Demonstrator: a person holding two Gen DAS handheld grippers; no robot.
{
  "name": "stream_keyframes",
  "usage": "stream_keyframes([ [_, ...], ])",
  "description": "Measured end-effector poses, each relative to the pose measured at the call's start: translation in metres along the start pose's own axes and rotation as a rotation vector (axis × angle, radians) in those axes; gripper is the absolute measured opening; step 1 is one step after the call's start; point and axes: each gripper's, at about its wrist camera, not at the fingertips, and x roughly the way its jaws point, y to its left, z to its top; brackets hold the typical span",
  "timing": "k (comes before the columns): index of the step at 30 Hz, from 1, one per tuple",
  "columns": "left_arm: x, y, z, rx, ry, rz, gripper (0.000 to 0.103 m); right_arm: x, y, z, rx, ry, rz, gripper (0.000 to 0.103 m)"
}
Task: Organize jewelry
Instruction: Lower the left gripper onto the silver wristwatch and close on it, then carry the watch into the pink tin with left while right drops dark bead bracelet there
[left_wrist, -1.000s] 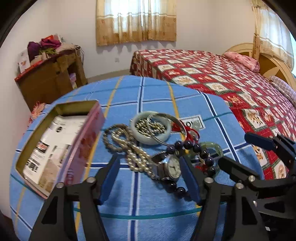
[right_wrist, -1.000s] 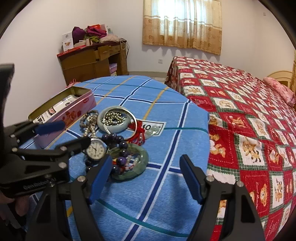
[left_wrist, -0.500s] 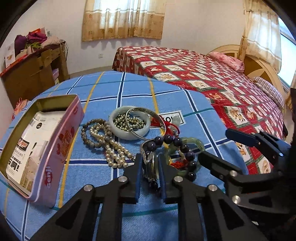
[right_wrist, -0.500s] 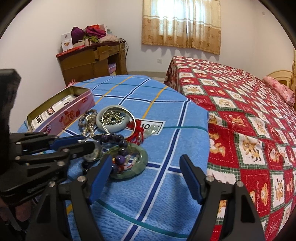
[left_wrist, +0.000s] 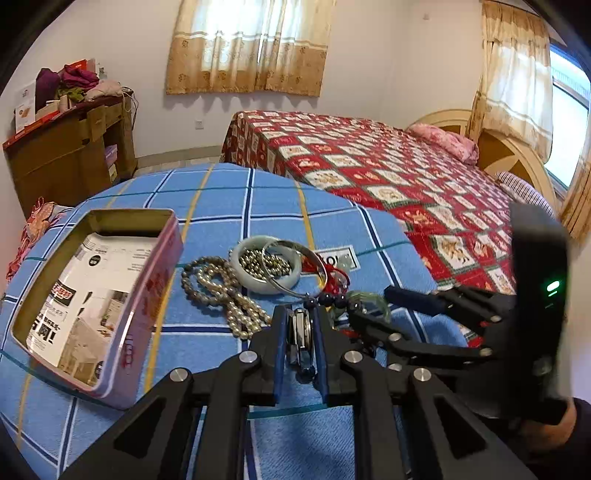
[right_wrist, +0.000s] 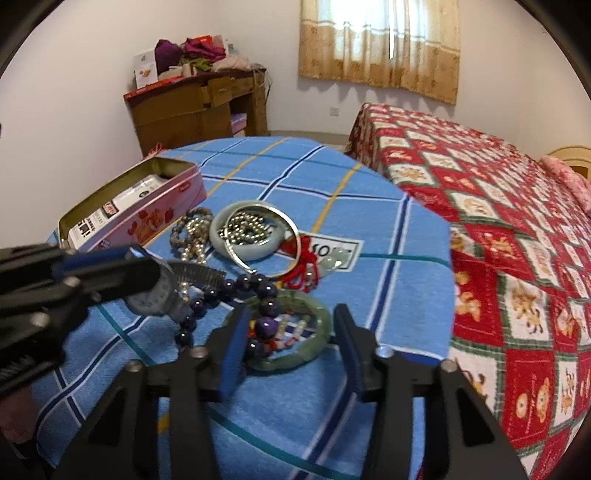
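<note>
My left gripper (left_wrist: 300, 314) is shut on a silver wristwatch (left_wrist: 300, 339), held edge-on between the blue pads a little above the cloth. From the right wrist the watch (right_wrist: 151, 299) shows its dial and metal band. My right gripper (right_wrist: 291, 310) straddles a green jade bangle (right_wrist: 314, 350). Its jaws are closing, and the pads stand just outside the rim. A dark purple bead bracelet (right_wrist: 258, 284) lies across that bangle. Beyond them lie a pearl necklace (left_wrist: 221, 291), a pale jade bangle (left_wrist: 258, 284) and a silver bangle (left_wrist: 317, 266). A pink tin (left_wrist: 147, 295) stands open at the left.
All of this rests on a round table under a blue checked cloth (left_wrist: 221, 206). A red cord with a pendant (right_wrist: 306, 266) lies by the bangles. A bed with a red quilt (left_wrist: 388, 166) is close on the right. A wooden dresser (left_wrist: 66, 155) stands at the back left.
My left gripper has shut on the watch and raised it off the cloth. My right gripper's jaws have narrowed around the green bangle.
</note>
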Motion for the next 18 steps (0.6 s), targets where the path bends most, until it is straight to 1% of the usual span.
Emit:
stream_keyframes([
  [2, -0.005, 0.004, 0.002, -0.010, -0.009, 0.001, 0.013, 0.003, 0.002, 0.001, -0.009, 0.011, 0.008, 0.045],
  [6, -0.014, 0.011, 0.006, -0.024, -0.032, 0.008, 0.013, 0.006, 0.009, 0.002, -0.054, 0.029, 0.007, 0.044],
  [7, -0.016, 0.012, 0.008, -0.026, -0.037, 0.012, 0.013, 0.006, 0.010, 0.003, -0.065, 0.033, 0.009, 0.040],
  [8, -0.017, 0.013, 0.009, -0.028, -0.040, 0.012, 0.013, 0.008, 0.014, 0.003, -0.086, 0.045, 0.013, 0.029],
  [10, -0.020, 0.015, 0.011, -0.032, -0.045, 0.013, 0.013, 0.009, 0.017, 0.004, -0.102, 0.051, 0.024, 0.014],
  [12, -0.023, 0.018, 0.013, -0.035, -0.051, 0.013, 0.013, 0.008, 0.019, 0.006, -0.095, 0.058, 0.052, 0.014],
  [15, -0.030, 0.023, 0.015, -0.040, -0.063, 0.016, 0.013, -0.001, 0.020, 0.010, -0.083, 0.025, 0.059, 0.013],
  [16, -0.033, 0.025, 0.016, -0.042, -0.069, 0.018, 0.013, -0.007, 0.021, 0.013, -0.081, 0.010, 0.059, 0.003],
  [18, -0.038, 0.031, 0.019, -0.048, -0.082, 0.021, 0.013, -0.017, 0.022, 0.021, -0.078, -0.017, 0.065, 0.001],
])
